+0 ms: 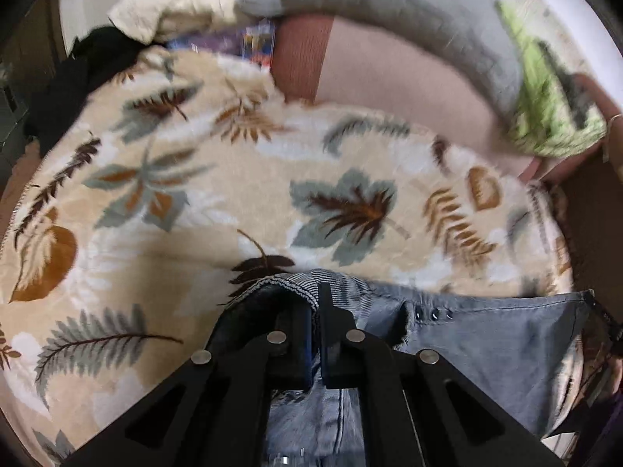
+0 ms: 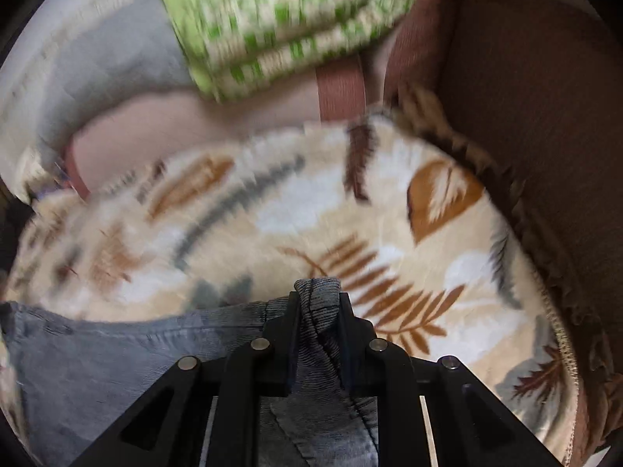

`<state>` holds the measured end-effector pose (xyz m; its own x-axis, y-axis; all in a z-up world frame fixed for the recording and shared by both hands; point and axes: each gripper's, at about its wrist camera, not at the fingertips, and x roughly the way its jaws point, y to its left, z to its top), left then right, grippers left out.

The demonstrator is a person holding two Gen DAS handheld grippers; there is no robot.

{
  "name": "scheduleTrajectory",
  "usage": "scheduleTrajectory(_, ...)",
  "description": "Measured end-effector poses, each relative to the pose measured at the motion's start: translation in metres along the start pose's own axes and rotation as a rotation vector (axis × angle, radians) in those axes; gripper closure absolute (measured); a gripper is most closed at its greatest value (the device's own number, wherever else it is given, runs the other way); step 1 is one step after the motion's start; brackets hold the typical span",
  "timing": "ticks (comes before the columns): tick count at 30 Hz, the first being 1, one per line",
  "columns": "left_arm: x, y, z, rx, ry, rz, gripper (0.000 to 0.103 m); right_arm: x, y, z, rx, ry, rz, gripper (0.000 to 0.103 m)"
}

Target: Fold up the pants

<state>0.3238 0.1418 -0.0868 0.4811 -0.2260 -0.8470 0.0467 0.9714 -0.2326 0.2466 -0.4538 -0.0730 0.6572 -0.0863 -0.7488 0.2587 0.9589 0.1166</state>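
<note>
Ahead of both grippers the leaf-print blanket (image 1: 202, 179) lies open and flat, free for passage; beyond it a grey cushion (image 1: 389, 4) and a green checked cloth (image 2: 280, 27) block the far edge; a brown sofa arm (image 2: 545, 97) walls the right side; black fabric (image 1: 74, 78) crowds the far left.

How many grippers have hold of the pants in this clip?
2. The left gripper is shut on the ribbed waistband of the pants at one end; the right gripper is shut on the waistband at the other.
</note>
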Motion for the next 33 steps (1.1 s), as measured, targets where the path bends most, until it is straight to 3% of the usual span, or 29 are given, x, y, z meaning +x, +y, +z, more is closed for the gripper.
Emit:
scheduleTrajectory(4,-0.051,0.001,-0.021,0.024,-0.084,-0.036,0.101,-0.058,-0.008,-0.004,0.032,-0.107,0.05,0.085)
scheduleTrajectory(9,-0.113,0.006,-0.094,0.101,-0.146,-0.038,0.101,-0.106,-0.031,-0.052,0.039,-0.099,0.081,0.085)
scheduleTrajectory(12,-0.121,0.019,-0.142,0.101,-0.112,-0.034,0.1,-0.11,-0.053,-0.097,0.047,-0.01,0.098,0.085)
scheduleTrajectory(15,-0.111,0.041,-0.193,0.054,-0.02,-0.019,0.1,-0.108,-0.071,-0.147,0.059,0.1,0.158,0.084)
scheduleTrajectory(17,-0.104,0.056,-0.216,0.01,0.034,-0.018,0.1,-0.103,-0.078,-0.183,0.054,0.227,0.198,0.08)
scheduleTrajectory(20,-0.105,0.072,-0.24,-0.04,0.09,0.008,0.099,-0.106,-0.086,-0.213,0.021,0.317,0.169,0.065)
scheduleTrajectory(23,-0.126,0.077,-0.246,-0.025,0.045,0.113,0.099,-0.128,-0.105,-0.216,0.049,0.266,0.182,0.046)
scheduleTrajectory(26,-0.152,0.071,-0.238,-0.015,-0.03,0.146,0.099,-0.14,-0.12,-0.198,0.122,0.177,0.194,0.045)
scheduleTrajectory(29,-0.16,0.04,-0.228,0.055,-0.075,0.092,0.099,-0.127,-0.11,-0.177,0.143,0.156,0.199,0.045)
scheduleTrajectory(33,-0.131,-0.007,-0.22,0.106,-0.039,0.017,0.099,-0.069,-0.083,-0.154,0.127,0.213,0.139,0.045)
